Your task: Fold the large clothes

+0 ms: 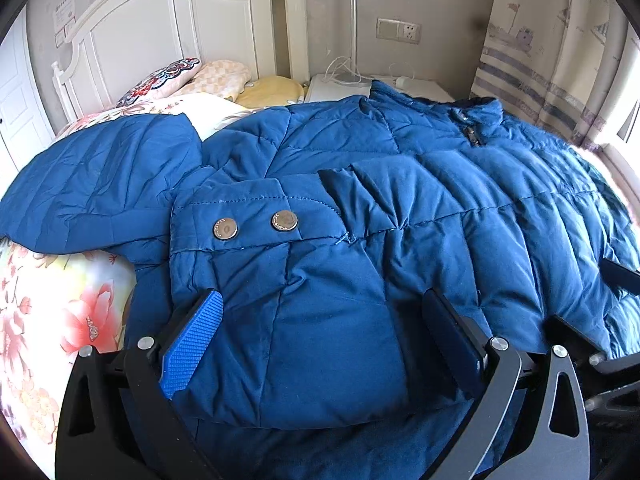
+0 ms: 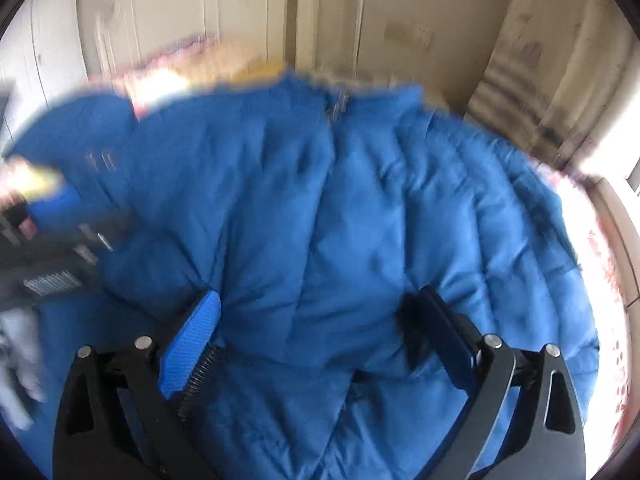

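A blue puffer jacket [image 1: 400, 208] is lying mostly unfolded on the bed [image 1: 60, 320], the left gripper [image 1: 320, 320] and right gripper [image 2: 316, 320] hovering over its near hem, jaws spread.

No legible text; snap button [image 1: 284, 221] engraving too small.

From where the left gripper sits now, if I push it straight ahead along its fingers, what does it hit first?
The left gripper is open over the blue jacket. It would likely meet the cuff tab with two metal snaps first, though depth is unclear.
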The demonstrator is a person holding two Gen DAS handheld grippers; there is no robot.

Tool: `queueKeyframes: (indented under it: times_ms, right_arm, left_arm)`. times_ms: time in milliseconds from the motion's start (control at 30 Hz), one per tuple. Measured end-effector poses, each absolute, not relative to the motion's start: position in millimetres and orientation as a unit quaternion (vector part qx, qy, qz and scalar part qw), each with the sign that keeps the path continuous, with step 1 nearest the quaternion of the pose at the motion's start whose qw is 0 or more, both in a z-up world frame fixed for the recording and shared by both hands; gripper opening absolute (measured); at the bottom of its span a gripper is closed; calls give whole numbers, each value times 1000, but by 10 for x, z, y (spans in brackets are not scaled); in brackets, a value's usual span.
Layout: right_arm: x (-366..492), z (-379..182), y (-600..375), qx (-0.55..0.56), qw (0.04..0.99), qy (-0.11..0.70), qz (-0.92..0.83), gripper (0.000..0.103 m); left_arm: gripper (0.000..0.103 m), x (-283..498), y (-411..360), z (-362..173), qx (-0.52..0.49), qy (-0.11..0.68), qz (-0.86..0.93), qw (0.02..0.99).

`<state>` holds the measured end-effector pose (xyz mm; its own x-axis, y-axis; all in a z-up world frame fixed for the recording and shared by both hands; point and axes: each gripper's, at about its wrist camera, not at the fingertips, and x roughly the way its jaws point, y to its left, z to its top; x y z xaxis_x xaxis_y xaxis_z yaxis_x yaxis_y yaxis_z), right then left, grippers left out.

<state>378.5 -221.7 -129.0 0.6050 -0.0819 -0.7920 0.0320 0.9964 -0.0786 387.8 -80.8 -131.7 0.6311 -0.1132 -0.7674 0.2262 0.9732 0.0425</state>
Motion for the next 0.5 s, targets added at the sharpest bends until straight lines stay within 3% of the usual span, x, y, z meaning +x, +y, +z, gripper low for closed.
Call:
queueKeyframes:
  times_ms: [233,333,500]
  right_arm:
    - [3798,-1273,-2243,-23,897,440,-30,99]
    - [3788,-1271,-2253,-17,898,439,-27,99]
    - [3781,-1265,-2274,-12,898,438,-24,99]
  left_arm:
    - [97,3862,-778,-1306,73,423,-93,898]
    - [95,3821,-200,-1055,-96,390,-190,896]
    - [95,3835,1641,-874,-451,280,-112,840]
